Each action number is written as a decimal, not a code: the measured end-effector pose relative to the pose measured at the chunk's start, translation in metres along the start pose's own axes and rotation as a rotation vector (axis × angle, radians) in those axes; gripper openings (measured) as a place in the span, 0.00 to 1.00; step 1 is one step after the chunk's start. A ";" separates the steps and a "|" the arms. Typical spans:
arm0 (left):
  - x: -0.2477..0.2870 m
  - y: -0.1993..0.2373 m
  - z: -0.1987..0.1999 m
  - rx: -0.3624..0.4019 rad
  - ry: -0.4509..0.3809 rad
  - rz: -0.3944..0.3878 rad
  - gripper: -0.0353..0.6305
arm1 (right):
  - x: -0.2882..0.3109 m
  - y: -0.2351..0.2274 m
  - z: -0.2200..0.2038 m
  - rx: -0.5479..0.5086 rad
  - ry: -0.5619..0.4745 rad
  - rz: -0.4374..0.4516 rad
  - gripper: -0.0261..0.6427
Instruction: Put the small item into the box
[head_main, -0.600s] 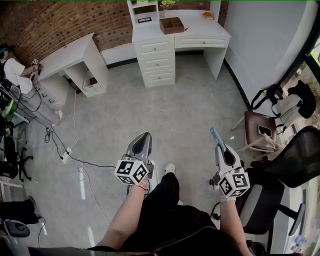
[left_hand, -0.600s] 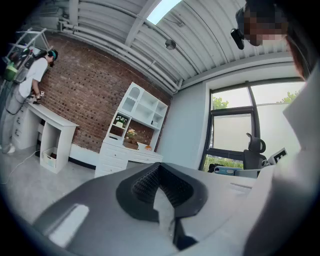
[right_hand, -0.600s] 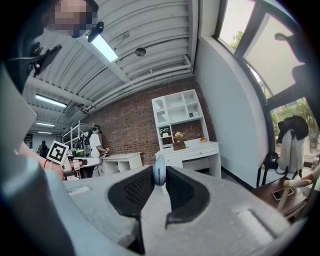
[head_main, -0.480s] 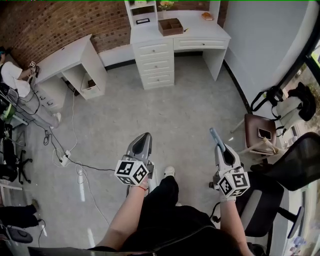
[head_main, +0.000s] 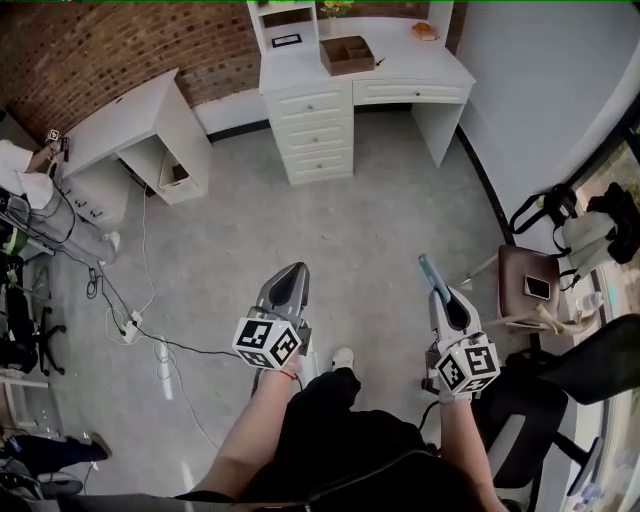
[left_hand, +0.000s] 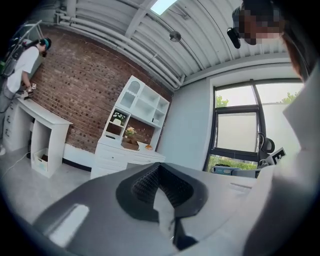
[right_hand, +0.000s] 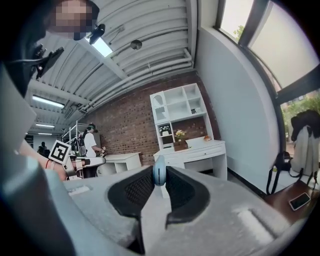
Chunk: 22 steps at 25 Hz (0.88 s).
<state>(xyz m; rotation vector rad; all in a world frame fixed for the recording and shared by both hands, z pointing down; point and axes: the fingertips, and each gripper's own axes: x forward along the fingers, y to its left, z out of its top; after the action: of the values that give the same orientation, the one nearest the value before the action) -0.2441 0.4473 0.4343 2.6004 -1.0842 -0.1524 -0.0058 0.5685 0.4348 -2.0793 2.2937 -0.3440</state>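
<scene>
A brown wooden box (head_main: 346, 54) stands on the white desk (head_main: 400, 68) at the far wall; it also shows small in the left gripper view, box (left_hand: 130, 145), and in the right gripper view, box (right_hand: 181, 145). My right gripper (head_main: 430, 275) is shut on a small light-blue item (head_main: 427, 268), whose tip (right_hand: 159, 176) sticks up between the jaws of the gripper (right_hand: 156, 194). My left gripper (head_main: 291, 278) is shut with nothing in it, its jaws (left_hand: 161, 189) pressed together. Both are held low in front of me, far from the desk.
A second white desk (head_main: 140, 115) stands at the left by the brick wall, with a person (head_main: 20, 165) beyond it. Cables and a power strip (head_main: 133, 322) lie on the floor at left. A brown stool with a phone (head_main: 528, 285) and a black office chair (head_main: 595, 355) stand at right.
The view has shifted slightly forward and right toward the white desk. Both grippers keep their place in front of me, the right one still holding the blue item.
</scene>
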 end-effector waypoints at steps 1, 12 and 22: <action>0.008 0.006 0.001 -0.001 0.001 0.000 0.05 | 0.009 -0.003 0.001 -0.001 0.001 -0.003 0.13; 0.072 0.048 0.016 0.009 -0.004 -0.028 0.05 | 0.079 -0.033 0.011 0.049 -0.038 -0.063 0.13; 0.093 0.063 0.008 -0.020 0.016 -0.003 0.05 | 0.101 -0.055 0.013 0.066 -0.022 -0.080 0.14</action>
<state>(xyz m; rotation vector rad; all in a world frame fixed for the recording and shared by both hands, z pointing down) -0.2225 0.3374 0.4498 2.5810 -1.0682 -0.1419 0.0390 0.4626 0.4450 -2.1364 2.1600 -0.3916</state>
